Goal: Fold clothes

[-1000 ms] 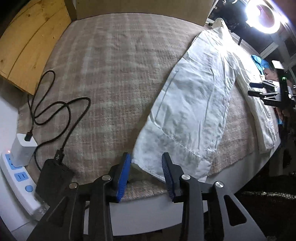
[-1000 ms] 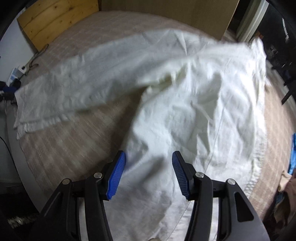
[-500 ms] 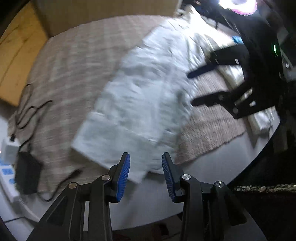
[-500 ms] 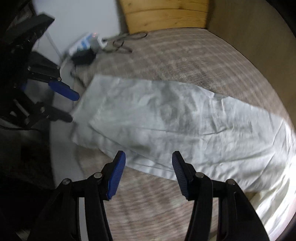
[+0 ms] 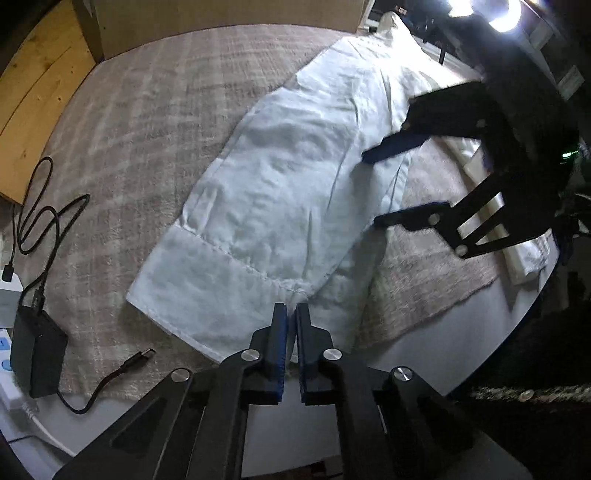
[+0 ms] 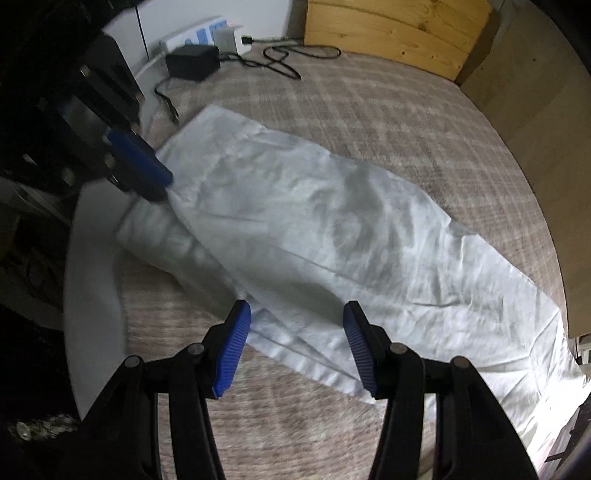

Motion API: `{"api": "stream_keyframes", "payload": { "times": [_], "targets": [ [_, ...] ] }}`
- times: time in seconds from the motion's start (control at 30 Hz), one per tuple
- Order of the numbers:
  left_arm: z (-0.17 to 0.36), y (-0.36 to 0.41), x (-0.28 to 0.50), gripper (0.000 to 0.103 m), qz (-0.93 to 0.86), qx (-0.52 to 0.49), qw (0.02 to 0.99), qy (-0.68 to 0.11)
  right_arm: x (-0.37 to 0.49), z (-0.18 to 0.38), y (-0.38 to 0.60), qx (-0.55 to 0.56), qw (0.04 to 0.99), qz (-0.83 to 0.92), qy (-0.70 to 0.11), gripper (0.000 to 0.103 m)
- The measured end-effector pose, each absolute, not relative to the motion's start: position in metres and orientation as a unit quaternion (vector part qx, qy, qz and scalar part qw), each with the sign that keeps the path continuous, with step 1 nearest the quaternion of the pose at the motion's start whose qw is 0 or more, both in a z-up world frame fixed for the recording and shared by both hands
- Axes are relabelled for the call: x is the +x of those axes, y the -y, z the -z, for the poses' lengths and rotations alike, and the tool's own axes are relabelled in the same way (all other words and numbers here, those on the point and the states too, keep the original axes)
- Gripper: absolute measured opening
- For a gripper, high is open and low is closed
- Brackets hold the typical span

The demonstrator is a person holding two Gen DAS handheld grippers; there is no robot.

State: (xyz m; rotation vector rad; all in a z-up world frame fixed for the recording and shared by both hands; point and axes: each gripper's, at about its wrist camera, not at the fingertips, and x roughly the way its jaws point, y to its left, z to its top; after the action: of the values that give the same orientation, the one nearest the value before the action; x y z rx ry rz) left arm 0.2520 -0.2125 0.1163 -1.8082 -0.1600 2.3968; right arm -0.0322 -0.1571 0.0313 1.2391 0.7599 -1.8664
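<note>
Now a white garment (image 5: 280, 206) lies stretched out on a beige checked blanket (image 5: 147, 122) that covers the table, running from its near edge away toward the far right in the left wrist view. Its hemmed end with a wide stitched band lies nearest that camera, close to the blanket's near edge.

At that hem the left gripper (image 5: 291, 314) has its blue pads pressed almost together, clenched on the cloth's near edge; in the right wrist view the same gripper (image 6: 162, 184) shows at the far left, its blue fingertip meeting the bunched end of the garment (image 6: 332, 236), where the cloth gathers into small folds.

Over the long side of the garment, the right gripper (image 6: 297, 317) points steeply down with its jaws still apart and closing. The folded edge of the cloth lies under the gap between its blue pads, which do not press on it. From the left wrist view this gripper (image 5: 373, 190) appears at the right, one finger above the cloth and the other at its right edge.

On the left of the table, a black power brick (image 5: 37, 350) sits at the blanket's edge with a black cable (image 5: 44, 218) looping over the blanket and a loose plug end (image 5: 138, 358) lying near the hem. A white power strip (image 6: 195, 35) with a white charger (image 6: 229, 38) sits beside the brick. Wooden boards (image 6: 399, 33) stand along the far side, and a bright lamp (image 5: 498, 11) glares at the far right.
</note>
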Motion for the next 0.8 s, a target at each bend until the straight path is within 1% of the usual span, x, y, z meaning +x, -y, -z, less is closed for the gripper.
{"api": "stream_keyframes", "payload": {
  "times": [0.03,0.07,0.1,0.13,0.23,0.3,0.43,0.5,0.57,0.63,0.7,0.8],
  "targets": [
    [-0.121,0.212,0.251,0.003,-0.798,-0.596,0.067,0.055,-0.034,-0.032,0.157,0.486,0.382,0.729,-0.295,0.038],
    [-0.125,0.213,0.249,0.003,-0.8,-0.593,0.067,0.059,-0.034,-0.034,0.156,0.483,0.384,0.728,-0.299,0.025],
    [-0.129,0.213,0.248,0.003,-0.802,-0.59,0.067,0.062,-0.034,-0.036,0.155,0.478,0.385,0.727,-0.307,0.016],
    [-0.134,0.213,0.247,0.003,-0.805,-0.586,0.068,0.065,-0.033,-0.038,0.155,0.469,0.385,0.728,-0.32,0.005],
    [-0.145,0.211,0.246,0.003,-0.812,-0.576,0.072,0.067,-0.037,-0.046,0.149,0.471,0.389,0.719,-0.33,0.003],
    [-0.142,0.202,0.244,0.003,-0.811,-0.577,0.078,0.062,-0.037,-0.05,0.14,0.474,0.384,0.716,-0.34,0.003],
    [-0.119,0.188,0.247,0.005,-0.799,-0.588,0.095,0.079,-0.038,-0.038,0.13,0.493,0.371,0.709,-0.343,0.002],
    [-0.111,0.181,0.244,0.006,-0.792,-0.599,0.087,0.079,-0.038,-0.035,0.129,0.497,0.366,0.711,-0.337,0.002],
    [-0.115,0.19,0.251,0.014,-0.789,-0.603,0.075,0.092,-0.037,-0.036,0.13,0.503,0.367,0.707,-0.335,0.002],
    [-0.129,0.206,0.262,0.034,-0.796,-0.594,0.057,0.101,-0.034,-0.037,0.13,0.506,0.372,0.699,-0.343,0.002],
    [-0.148,0.23,0.275,0.042,-0.812,-0.571,0.036,0.119,-0.032,-0.04,0.125,0.498,0.37,0.702,-0.351,0.002],
    [-0.158,0.27,0.281,0.043,-0.816,-0.564,-0.009,0.127,-0.034,-0.048,0.121,0.491,0.366,0.713,-0.343,0.002]
  ]
}}
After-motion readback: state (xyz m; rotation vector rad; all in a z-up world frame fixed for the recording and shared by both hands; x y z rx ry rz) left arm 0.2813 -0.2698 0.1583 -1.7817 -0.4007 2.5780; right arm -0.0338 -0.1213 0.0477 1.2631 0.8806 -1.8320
